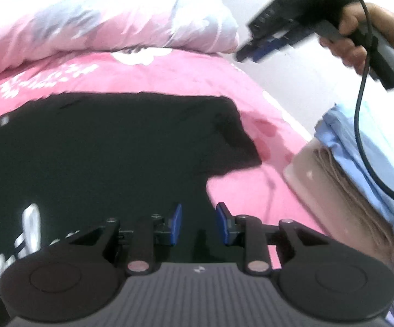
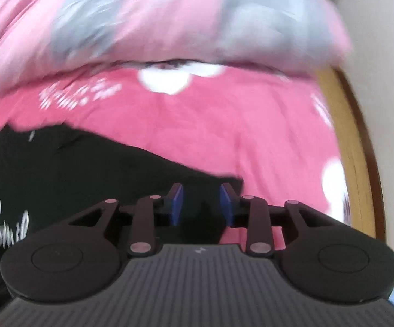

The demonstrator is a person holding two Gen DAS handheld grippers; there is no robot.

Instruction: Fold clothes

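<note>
A black garment (image 1: 101, 150) with white lettering lies spread flat on the pink bed cover (image 1: 169, 79), filling the lower left and centre of the left wrist view; its sleeve (image 1: 232, 133) juts toward the right of centre, ending in a ragged edge against the pink. In the right wrist view the same garment fills the lower left, its edge running diagonally down to a corner just ahead of the fingertips. The left gripper (image 1: 198, 224) hangs over the black cloth near its right edge with its blue pads moderately apart and nothing between them. The right gripper (image 2: 201, 204) is likewise part open and empty, poised above the garment's corner; from the left wrist view it shows at the upper right, held by a hand (image 1: 360, 35), well above the bed. The cloth looks thin, light and limp, so it should drape and sag wherever it is unsupported, and a pinch could drag up the cover too. Hems, corners and the sleeve end look like the best holds. A pale quilt (image 1: 101, 16) is heaped along the top of the frame.
</note>
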